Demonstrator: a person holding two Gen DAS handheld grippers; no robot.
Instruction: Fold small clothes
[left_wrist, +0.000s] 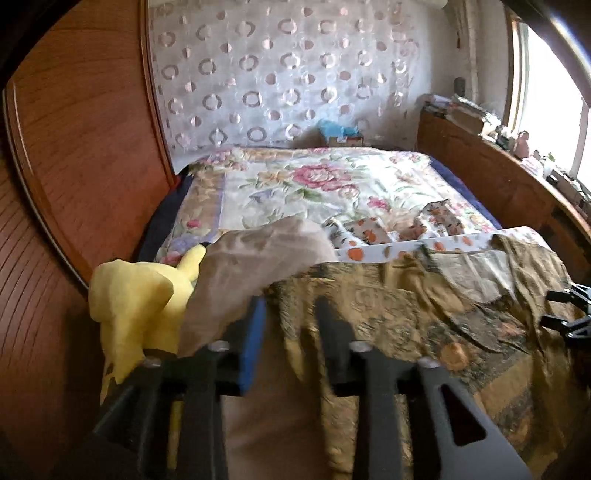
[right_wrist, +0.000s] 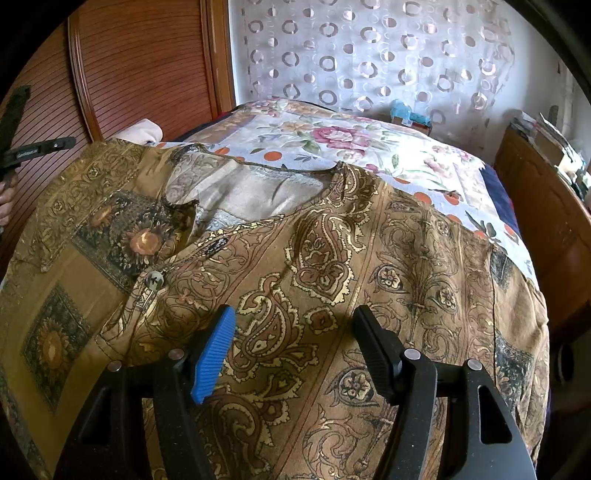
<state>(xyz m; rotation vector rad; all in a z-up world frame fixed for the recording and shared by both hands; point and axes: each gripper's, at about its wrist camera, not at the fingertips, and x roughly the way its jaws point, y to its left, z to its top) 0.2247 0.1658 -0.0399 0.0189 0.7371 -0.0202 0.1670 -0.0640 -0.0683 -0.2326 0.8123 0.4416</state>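
A brown paisley shirt (right_wrist: 325, 266) lies spread on the bed, collar and a button (right_wrist: 154, 279) toward the left; it also shows in the left wrist view (left_wrist: 424, 314). My right gripper (right_wrist: 291, 350) hovers open just above the shirt's front, holding nothing. My left gripper (left_wrist: 288, 343) is open at the shirt's left edge, with a beige cloth (left_wrist: 251, 266) draped over its left finger (left_wrist: 255, 343). The left gripper (right_wrist: 22, 147) shows at the right wrist view's left edge; the right gripper (left_wrist: 569, 314) shows at the left wrist view's right edge.
A yellow plush toy (left_wrist: 140, 295) lies left of the shirt. A white cloth with orange dots (left_wrist: 406, 247) lies behind it on the floral bedspread (left_wrist: 295, 184). A wooden wardrobe (left_wrist: 74, 147) stands left, a cluttered wooden headboard shelf (left_wrist: 498, 155) right.
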